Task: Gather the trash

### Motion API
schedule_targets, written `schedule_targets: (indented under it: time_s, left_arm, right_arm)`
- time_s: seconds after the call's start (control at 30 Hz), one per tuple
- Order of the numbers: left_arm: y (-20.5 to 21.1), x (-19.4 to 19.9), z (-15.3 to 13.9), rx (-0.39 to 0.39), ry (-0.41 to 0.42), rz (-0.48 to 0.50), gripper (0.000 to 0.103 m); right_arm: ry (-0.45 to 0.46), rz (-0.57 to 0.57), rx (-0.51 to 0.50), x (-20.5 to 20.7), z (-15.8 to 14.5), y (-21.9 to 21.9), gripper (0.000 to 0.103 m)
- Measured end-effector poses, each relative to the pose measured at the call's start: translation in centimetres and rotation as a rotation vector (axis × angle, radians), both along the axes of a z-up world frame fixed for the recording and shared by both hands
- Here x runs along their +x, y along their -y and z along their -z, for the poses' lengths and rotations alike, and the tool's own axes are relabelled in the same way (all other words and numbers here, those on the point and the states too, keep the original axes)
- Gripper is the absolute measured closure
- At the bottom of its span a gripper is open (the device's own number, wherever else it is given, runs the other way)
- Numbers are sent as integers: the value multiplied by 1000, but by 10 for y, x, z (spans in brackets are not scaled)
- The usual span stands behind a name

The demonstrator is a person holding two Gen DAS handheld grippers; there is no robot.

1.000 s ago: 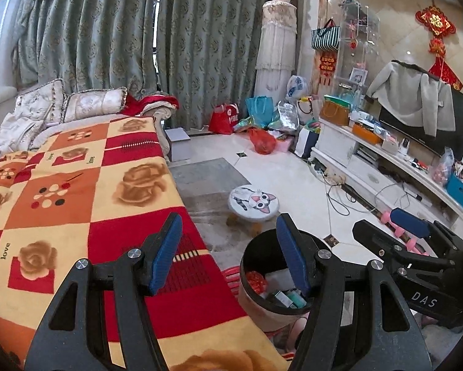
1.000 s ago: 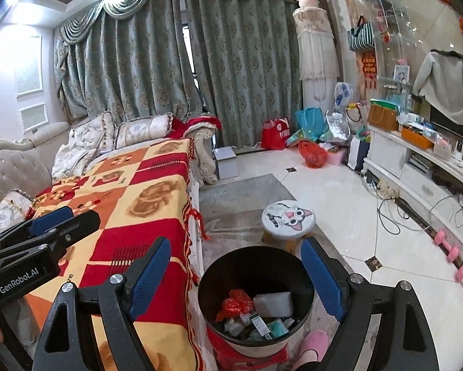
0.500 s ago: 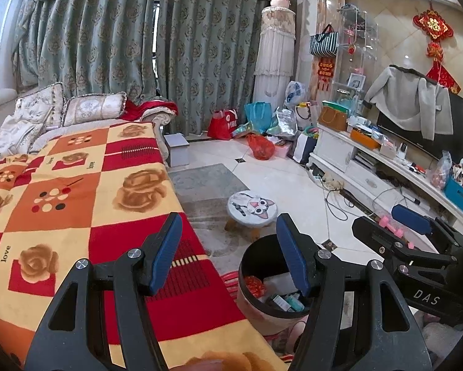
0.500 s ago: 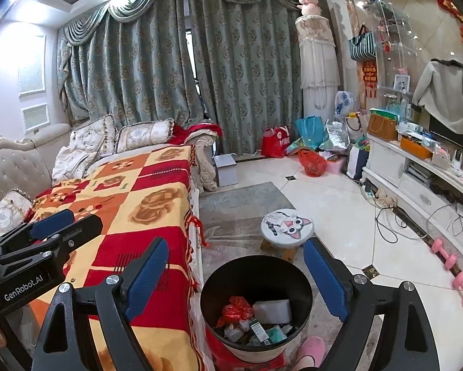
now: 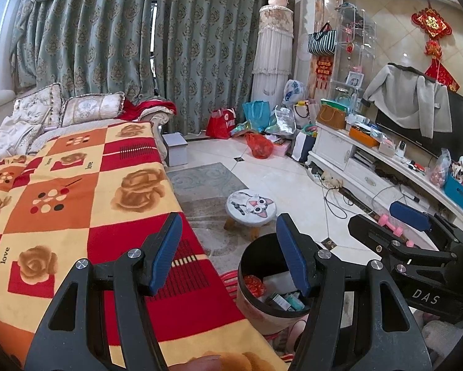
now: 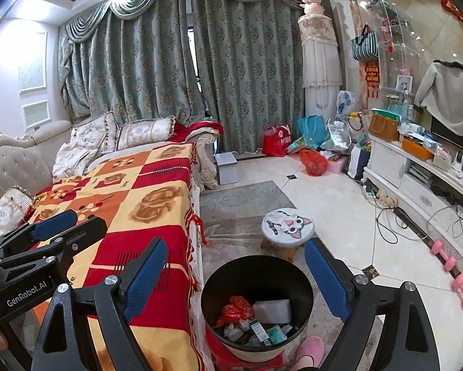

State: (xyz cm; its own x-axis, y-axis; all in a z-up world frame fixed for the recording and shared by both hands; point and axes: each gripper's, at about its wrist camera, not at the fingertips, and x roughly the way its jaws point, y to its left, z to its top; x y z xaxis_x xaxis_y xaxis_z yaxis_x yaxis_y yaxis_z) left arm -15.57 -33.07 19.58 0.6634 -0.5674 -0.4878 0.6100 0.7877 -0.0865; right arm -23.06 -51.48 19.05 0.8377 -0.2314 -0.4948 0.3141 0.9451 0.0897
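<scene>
A black trash bin [image 6: 256,273] stands on the floor beside the sofa, holding a red wrapper [image 6: 236,307], a white box [image 6: 271,310] and several small packets. My right gripper [image 6: 235,244] hovers above the bin's rim, open wide with nothing between its blue pads. My left gripper [image 5: 228,221] is open and empty too, held over the blanket's edge just left of the bin [image 5: 256,258]. The right gripper's fingers [image 5: 409,220] show at the right of the left wrist view. The left gripper's fingers [image 6: 55,225] show at the left of the right wrist view.
A checked red and orange blanket [image 6: 144,204] covers the sofa on the left. A small cat-face stool [image 6: 287,225] stands just beyond the bin. A pink slipper [image 6: 307,351] lies by the bin, pink dumbbells [image 6: 448,258] by the white TV cabinet [image 6: 417,182]. Bags [image 6: 312,157] crowd the far floor.
The right gripper's jaws have spread a touch wider. Both views have shifted only slightly, and nothing was picked up or dropped.
</scene>
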Motion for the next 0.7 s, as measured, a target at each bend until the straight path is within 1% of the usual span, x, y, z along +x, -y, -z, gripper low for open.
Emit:
schedule_targets:
  time_s: [0.7]
  left_arm:
    - [2,-1,0,5,-4,3,41]
  right_arm:
    - [-12,-2,4,0,6,1,13]
